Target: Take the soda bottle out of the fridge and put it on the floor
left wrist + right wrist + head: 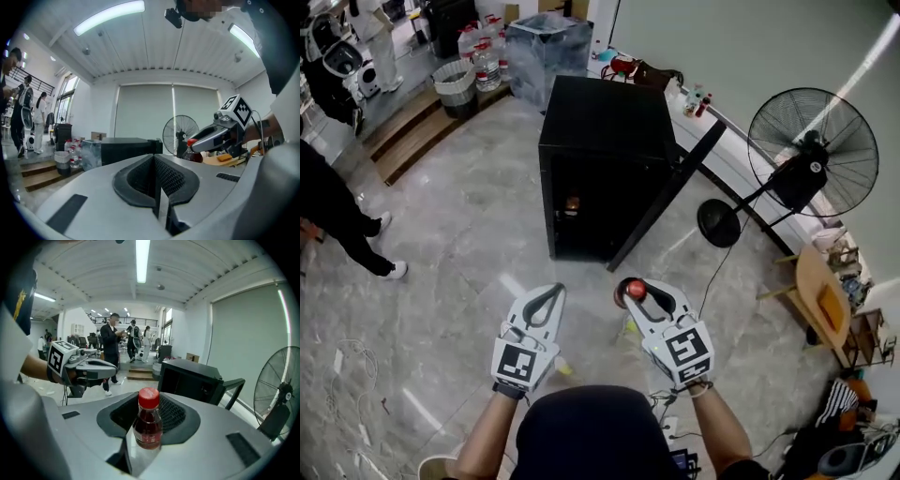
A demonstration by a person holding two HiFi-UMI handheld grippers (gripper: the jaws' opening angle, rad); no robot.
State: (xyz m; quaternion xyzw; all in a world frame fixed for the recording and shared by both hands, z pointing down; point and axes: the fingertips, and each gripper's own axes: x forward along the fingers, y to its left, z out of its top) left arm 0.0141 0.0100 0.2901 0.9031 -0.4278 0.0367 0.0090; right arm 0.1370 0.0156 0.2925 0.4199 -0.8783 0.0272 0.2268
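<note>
Soda bottle [149, 420] count? (QA)
One. I also logged two tongs, one black fridge [600, 141] and one standing fan [811, 150]. (me)
Tong states? (QA)
The right gripper [630, 289] was clamped on the bottle's upper body, with the red cap poking above the jaws. The left gripper [547, 298] had its jaws pressed together, with nothing in them. (me)
View differences? (QA)
Head view gave me only the red cap, plus the fridge door [666, 202] swung open. Right gripper view showed the dark drink and the label. Left gripper view caught the bottle side-on under the other tong. (me)
Bottle position? (QA)
It was upright in the right jaws, outside the fridge, in front of the open door, off the floor [459, 234] and near the left tong's tip. (me)
</note>
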